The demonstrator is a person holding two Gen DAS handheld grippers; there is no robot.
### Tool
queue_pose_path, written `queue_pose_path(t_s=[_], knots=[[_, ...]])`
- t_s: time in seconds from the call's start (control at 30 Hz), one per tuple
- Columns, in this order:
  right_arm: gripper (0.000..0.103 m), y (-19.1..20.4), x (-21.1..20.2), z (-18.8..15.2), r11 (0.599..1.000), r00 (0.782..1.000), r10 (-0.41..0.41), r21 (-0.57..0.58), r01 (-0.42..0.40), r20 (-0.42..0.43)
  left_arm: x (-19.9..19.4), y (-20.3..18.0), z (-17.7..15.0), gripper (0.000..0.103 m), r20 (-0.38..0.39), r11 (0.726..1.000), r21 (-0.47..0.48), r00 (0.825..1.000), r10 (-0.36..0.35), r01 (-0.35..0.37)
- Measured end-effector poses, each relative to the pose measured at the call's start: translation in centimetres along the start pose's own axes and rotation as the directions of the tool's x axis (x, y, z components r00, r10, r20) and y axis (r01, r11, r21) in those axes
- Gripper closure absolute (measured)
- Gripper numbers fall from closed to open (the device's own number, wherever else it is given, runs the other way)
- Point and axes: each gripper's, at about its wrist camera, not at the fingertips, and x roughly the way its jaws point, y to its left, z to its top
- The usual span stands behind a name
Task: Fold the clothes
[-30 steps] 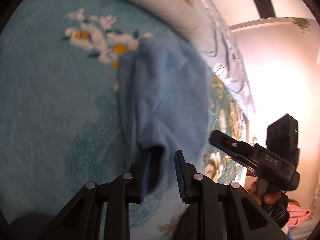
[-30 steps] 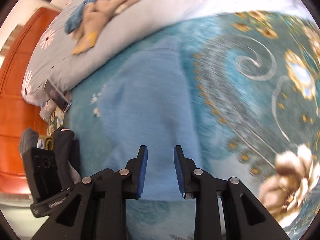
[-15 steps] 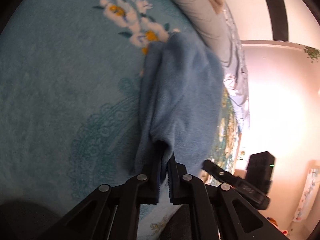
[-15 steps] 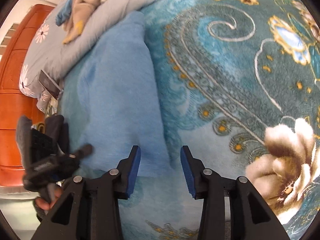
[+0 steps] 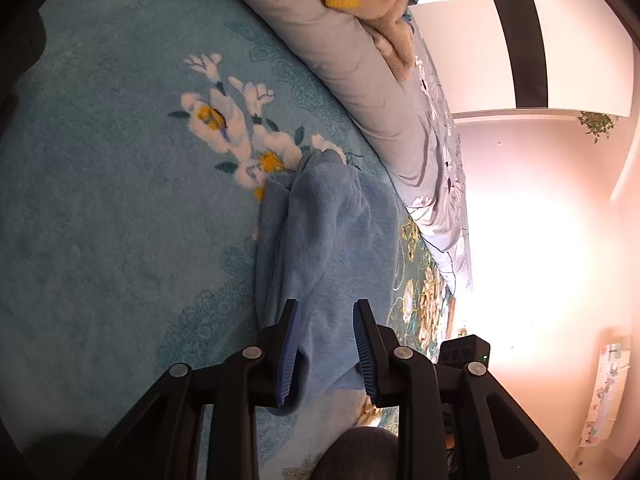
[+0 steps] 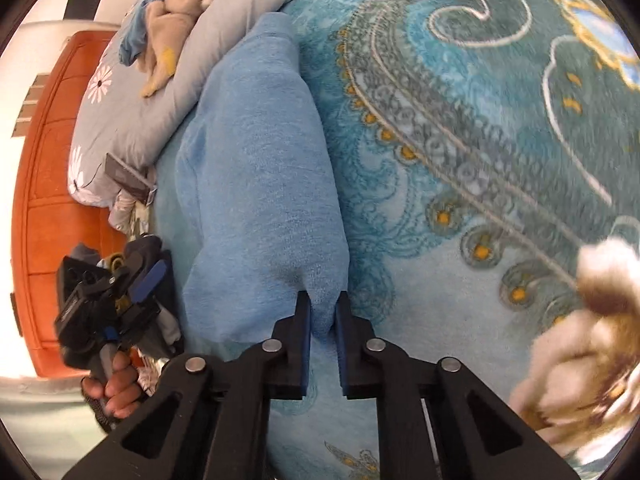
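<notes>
Right gripper (image 6: 322, 320) pinches the blue garment's (image 6: 260, 168) near corner; left gripper (image 5: 326, 344) spread. Keep that edge taut over the blanket (image 6: 460, 160).

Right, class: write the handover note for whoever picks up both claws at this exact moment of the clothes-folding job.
Left claw: open, fingers straddling the near edge of the soft blue fleece garment, not gripping.
Right claw: shut on the garment's near corner.
The garment lies as a long, narrow, folded strip on the teal floral blanket, beside the grey flowered pillow.
Done: apparently the lengthwise fold.
Left: probably re-grip with the left claw and fold the strip end to end. More clothes, tan and blue, wait on the pillow.
</notes>
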Motion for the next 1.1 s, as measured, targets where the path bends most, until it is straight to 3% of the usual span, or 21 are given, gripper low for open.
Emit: queue_pose_path(t_s=[0.27, 0.43, 0.53, 0.6, 0.67, 0.77, 0.8, 0.9, 0.97, 1.1], knots=[[0.094, -0.2, -6.1, 9.2, 0.963, 0.989, -0.143, -0.232, 0.135, -0.022, 1.2, -0.9, 2.3, 0.072, -0.021, 0.999, 0.053, 1.000, 0.004, -0.003], [0.094, -1.9, -7.0, 14.2, 0.952, 0.981, -0.189, -0.253, 0.171, -0.047, 3.3, -3.0, 4.4, 0.064, -0.023, 0.994, 0.107, 0.999, 0.031, -0.028], [0.093, -2.7, -6.7, 14.9, 0.948, 0.977, -0.202, -0.262, 0.179, -0.063, 3.7, -3.7, 4.8, 0.056, -0.023, 0.991, 0.130, 0.999, 0.048, -0.045], [0.091, -3.0, -7.0, 14.7, 0.953, 0.983, -0.178, -0.258, 0.159, -0.050, 4.2, -3.6, 5.7, 0.053, -0.027, 0.989, 0.139, 0.998, 0.051, -0.047], [0.087, -3.8, -8.2, 14.0, 0.960, 0.986, -0.167, -0.223, 0.167, 0.020, 5.2, -4.0, 6.4, 0.050, -0.040, 0.988, 0.148, 0.997, 0.059, -0.053], [0.062, -5.9, -10.1, 12.2, 0.988, 0.984, -0.110, -0.093, 0.123, 0.137, 6.9, -5.0, 7.3, 0.045, -0.051, 0.981, 0.179, 0.995, 0.091, -0.081], [0.059, -6.6, -10.3, 11.3, 0.995, 0.983, -0.084, -0.045, 0.092, 0.162, 7.4, -5.3, 7.6, 0.044, -0.051, 0.975, 0.197, 0.992, 0.115, -0.103], [0.052, -8.6, -10.6, 8.5, 0.996, 0.971, -0.014, 0.092, -0.008, 0.238, 8.4, -5.6, 8.5, 0.044, -0.052, 0.956, 0.242, 0.982, 0.181, -0.163], [0.052, -9.7, -9.4, 6.6, 0.984, 0.971, 0.028, 0.163, -0.068, 0.238, 8.9, -5.3, 9.0, 0.043, -0.066, 0.949, 0.256, 0.976, 0.208, -0.185], [0.052, -10.3, -7.1, 4.7, 0.969, 0.969, 0.040, 0.227, -0.097, 0.244, 9.9, -4.4, 9.6, 0.043, -0.122, 0.958, 0.243, 0.975, 0.184, -0.151]])
